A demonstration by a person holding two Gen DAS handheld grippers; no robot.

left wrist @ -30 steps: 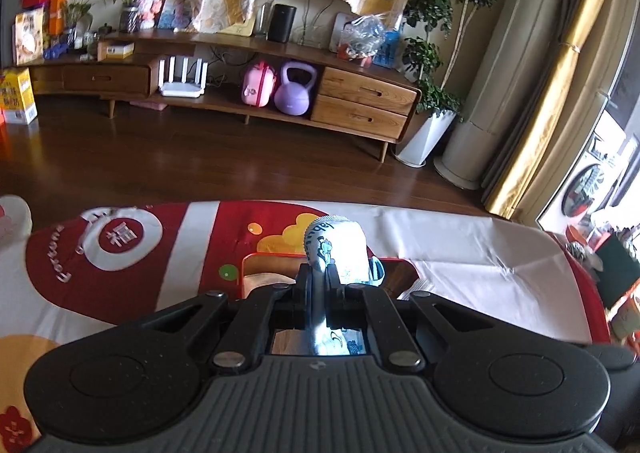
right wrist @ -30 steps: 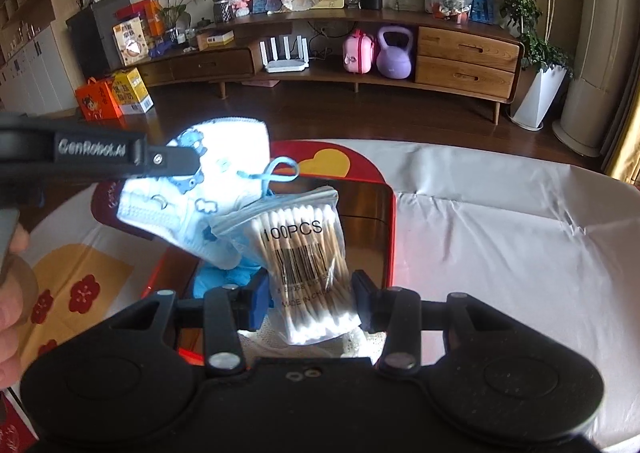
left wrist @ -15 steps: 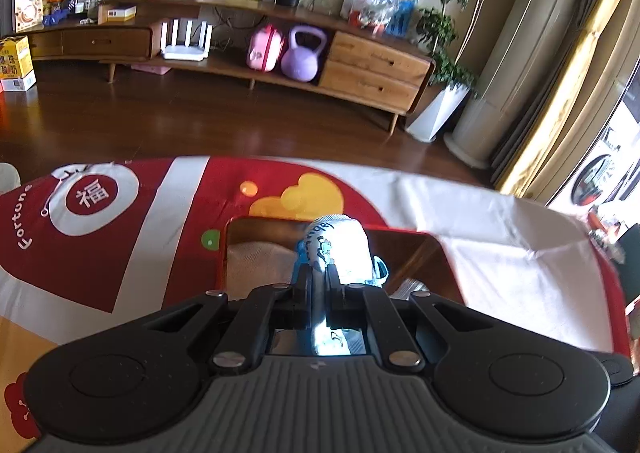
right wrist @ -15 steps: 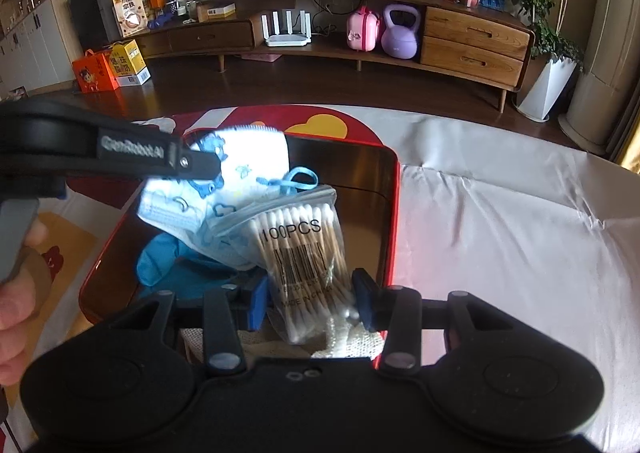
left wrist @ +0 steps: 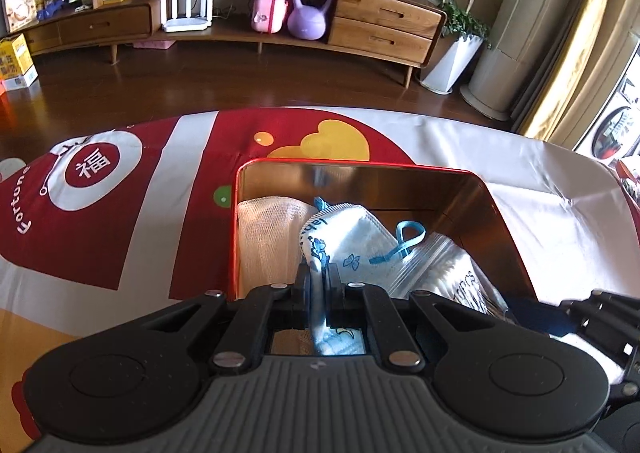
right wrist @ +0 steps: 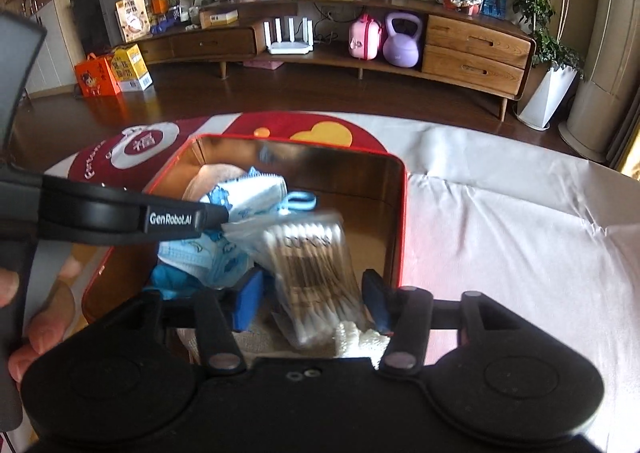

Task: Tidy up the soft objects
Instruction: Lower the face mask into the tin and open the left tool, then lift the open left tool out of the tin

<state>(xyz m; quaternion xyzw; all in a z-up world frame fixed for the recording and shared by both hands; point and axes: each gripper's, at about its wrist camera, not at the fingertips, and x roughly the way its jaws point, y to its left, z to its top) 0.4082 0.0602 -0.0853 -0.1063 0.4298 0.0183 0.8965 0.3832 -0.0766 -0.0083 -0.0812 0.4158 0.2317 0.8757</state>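
Left wrist view: looking steeply down along the left gripper (left wrist: pixel 319 281), clenched tight on the folded edge of a white face mask (left wrist: pixel 352 249) printed with small blue figures. Mask lowered into the red tin box (left wrist: pixel 360 167) with mirror-like inner walls, its blue ear loop (left wrist: pixel 408 237) curling up beside it. Against the box's left wall, a pale mesh cloth (left wrist: pixel 268 237). To the right of the mask and touching it, a clear zip bag of cotton swabs (left wrist: pixel 448 273). At the far right edge, part of the other gripper, black with a blue pad. Box resting on a tablecloth (left wrist: pixel 520 181), red and white with a yellow shape, dark wood floor beyond. Right wrist view: also angled steeply down into the same box. Right gripper (right wrist: pixel 312 301) with its blue-padded jaws just having opened, standing apart on either side of the swab bag, pads clear of it; bag released, blurred, lying tilted inside the box, over the mask. Left gripper reaching in from the left as a black bar, pinching the mask above the box floor. Something bright blue (right wrist: pixel 176 279) under the mask, too hidden to name. At the left edge, fingers of a hand (right wrist: pixel 36 321) curled around the left gripper's grey handle.
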